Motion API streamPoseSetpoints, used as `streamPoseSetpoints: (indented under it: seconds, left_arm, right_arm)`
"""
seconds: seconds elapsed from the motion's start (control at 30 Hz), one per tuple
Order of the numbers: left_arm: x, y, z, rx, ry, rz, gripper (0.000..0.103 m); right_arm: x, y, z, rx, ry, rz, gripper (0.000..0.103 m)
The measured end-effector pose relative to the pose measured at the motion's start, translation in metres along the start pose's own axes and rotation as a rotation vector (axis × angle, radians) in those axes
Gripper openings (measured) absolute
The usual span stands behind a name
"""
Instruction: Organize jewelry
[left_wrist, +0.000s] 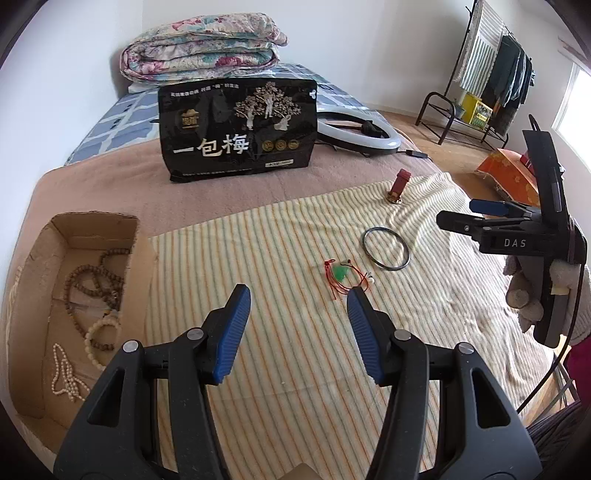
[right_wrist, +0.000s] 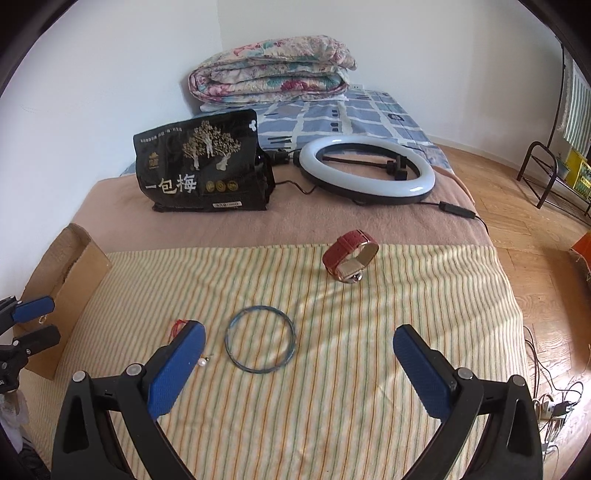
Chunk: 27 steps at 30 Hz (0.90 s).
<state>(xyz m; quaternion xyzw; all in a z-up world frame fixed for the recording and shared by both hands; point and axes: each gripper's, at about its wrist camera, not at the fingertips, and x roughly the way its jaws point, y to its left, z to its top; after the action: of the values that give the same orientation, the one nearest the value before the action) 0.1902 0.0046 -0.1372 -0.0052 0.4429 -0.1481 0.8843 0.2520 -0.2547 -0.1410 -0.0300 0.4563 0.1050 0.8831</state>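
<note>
The bangle (right_wrist: 260, 339) lies flat on the striped towel (right_wrist: 332, 406), between the red-cord pendant (left_wrist: 341, 275) and watch (right_wrist: 351, 260). Both the left gripper (left_wrist: 297, 332) and right gripper (right_wrist: 299, 369) gape, empty. Bangle appears rigid, thin, slippery: grip across 1 rim section.

White walls (right_wrist: 110, 74), wood floor (right_wrist: 517, 206), bed (right_wrist: 369, 114) w/ folded quilt (right_wrist: 273, 70), clothes rack (left_wrist: 491, 74) by bright window (left_wrist: 576, 107).

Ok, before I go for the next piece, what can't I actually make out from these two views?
- Red-cord jade pendant: in the right wrist view, mostly hidden behind a tool finger.
- Watch: its face is turned away in both views.
- Cardboard box: near corner cut off in the left wrist view; interior hidden by its wall in the right.
- Pearl: too small to identify.
</note>
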Motion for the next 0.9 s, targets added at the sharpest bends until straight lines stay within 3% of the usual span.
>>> streamPoseSetpoints:
  seconds: [0.33, 0.43, 0.53, 0.6, 0.9]
  left_arm:
    - [0.051, -0.027, -0.002, 0.053, 0.068, -0.080, 0.055]
    - [0.067, -0.031, 0.000, 0.058, 0.092, -0.091, 0.041]
    - [0.080, -0.032, 0.001, 0.056, 0.104, -0.105, 0.039]
    - [0.087, -0.033, 0.002, 0.064, 0.112, -0.110, 0.032]
    - [0.112, -0.033, 0.007, 0.091, 0.126, -0.093, 0.029]
  right_arm:
    - [0.034, 0.000, -0.012, -0.045, 0.071, 0.072, 0.094]
    - [0.043, 0.005, -0.014, -0.071, 0.089, 0.091, 0.088]
    - [0.052, 0.010, -0.016, -0.098, 0.107, 0.104, 0.086]
    - [0.056, 0.014, -0.017, -0.121, 0.115, 0.108, 0.085]
    - [0.071, 0.023, -0.019, -0.158, 0.136, 0.123, 0.082]
